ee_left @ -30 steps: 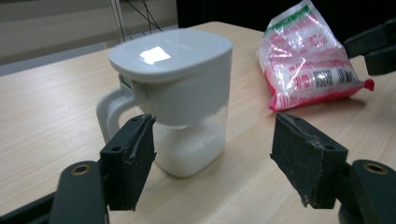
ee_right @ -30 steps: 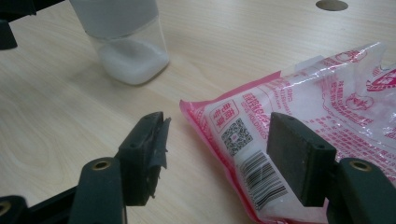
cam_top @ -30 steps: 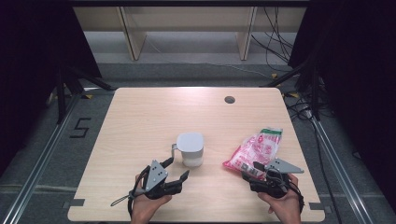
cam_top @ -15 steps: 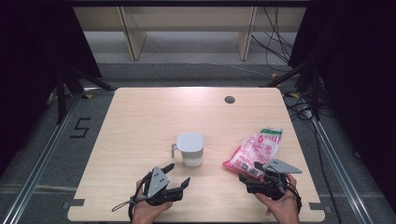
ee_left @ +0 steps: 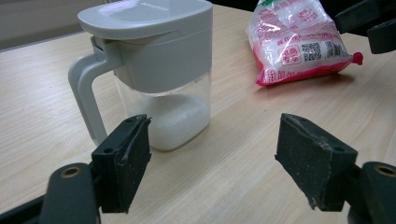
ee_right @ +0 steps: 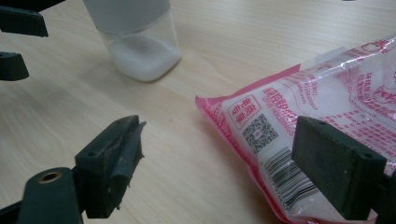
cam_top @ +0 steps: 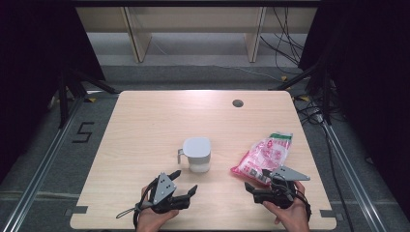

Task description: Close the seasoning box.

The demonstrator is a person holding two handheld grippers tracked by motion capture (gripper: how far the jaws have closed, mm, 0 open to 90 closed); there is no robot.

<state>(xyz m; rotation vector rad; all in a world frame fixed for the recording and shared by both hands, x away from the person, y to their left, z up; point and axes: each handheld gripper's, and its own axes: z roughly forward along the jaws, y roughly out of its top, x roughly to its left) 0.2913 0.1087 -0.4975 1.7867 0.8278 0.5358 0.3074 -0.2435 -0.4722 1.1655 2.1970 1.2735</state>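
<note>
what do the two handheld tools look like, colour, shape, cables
Both the left tool and the right tool are black, each with two blocky, wedge-shaped jaws and a grey three-cornered plate on top. A thin dark cable loops from the left one. No sleeves are visible.

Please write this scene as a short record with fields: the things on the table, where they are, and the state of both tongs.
container: grey-lidded jug with white grains, upright, mid-table
bag: pink and white packet, lying flat to the right of the jug
left tongs: open, pointed at the jug, nothing between the jaws
right tongs: jaws have just been opening, now wide, at the bag's near end, not pressing it
table: light wood
</note>
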